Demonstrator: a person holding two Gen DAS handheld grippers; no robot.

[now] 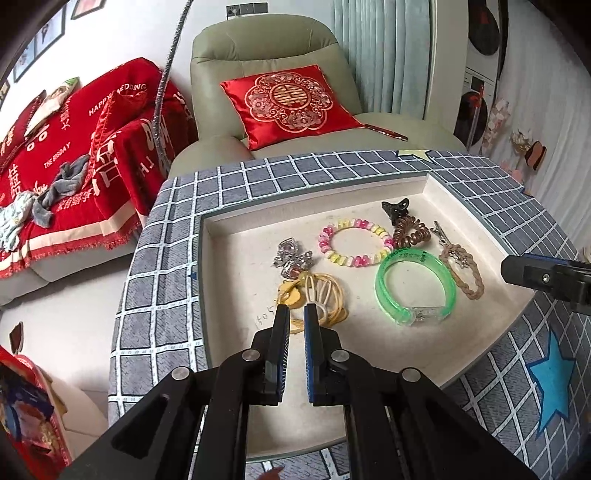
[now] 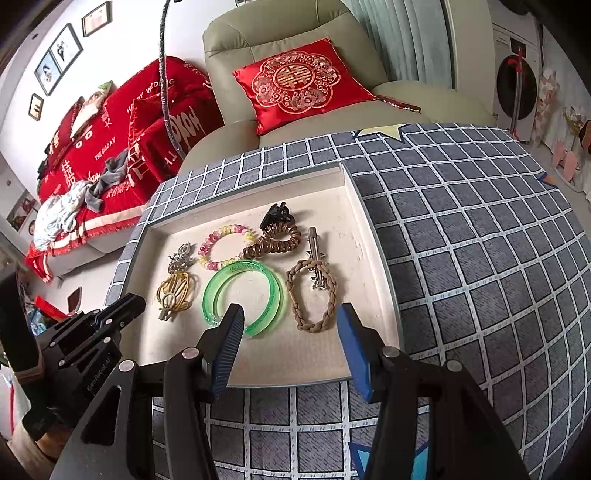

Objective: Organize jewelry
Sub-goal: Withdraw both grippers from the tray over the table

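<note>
Checked woven cloth (image 2: 480, 258) surrounds shallow tray (image 2: 373, 258); left fingers (image 1: 280, 332) closed empty, right fingers (image 2: 354, 347) parted.

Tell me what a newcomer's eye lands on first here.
The bright green bangle stands out, lying near the middle of the shallow white tray, with a pink and yellow bead bracelet just behind it. Beyond the checked tablecloth, a red embroidered cushion sits on the armchair.
</note>
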